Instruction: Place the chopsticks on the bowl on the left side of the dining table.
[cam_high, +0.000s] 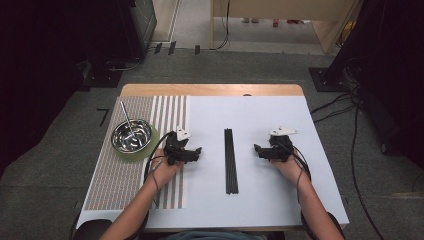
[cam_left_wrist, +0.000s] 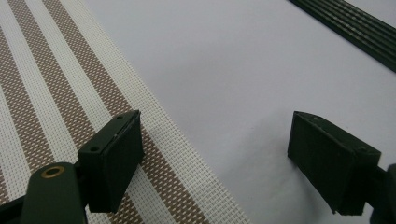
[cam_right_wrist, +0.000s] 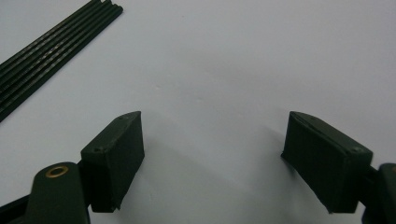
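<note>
A bundle of thin black rods (cam_high: 230, 160) lies lengthwise in the middle of the white table top (cam_high: 250, 115). My left gripper (cam_high: 197, 151) rests to the left of it, at the edge of the striped mat (cam_high: 125, 175), its jaws wide open and empty (cam_left_wrist: 215, 163). The rods cross the upper right corner (cam_left_wrist: 355, 23) of the left gripper view. My right gripper (cam_high: 257, 149) sits to the right of the bundle, open with nothing between its jaws (cam_right_wrist: 212, 161). In the right gripper view the rods (cam_right_wrist: 51, 51) run across the upper left.
A shiny steel bowl (cam_high: 131, 136) with a metal stick in it stands on a green coaster on the striped mat (cam_left_wrist: 56, 93), left of my left hand. Cables and dark equipment lie on the floor around the table.
</note>
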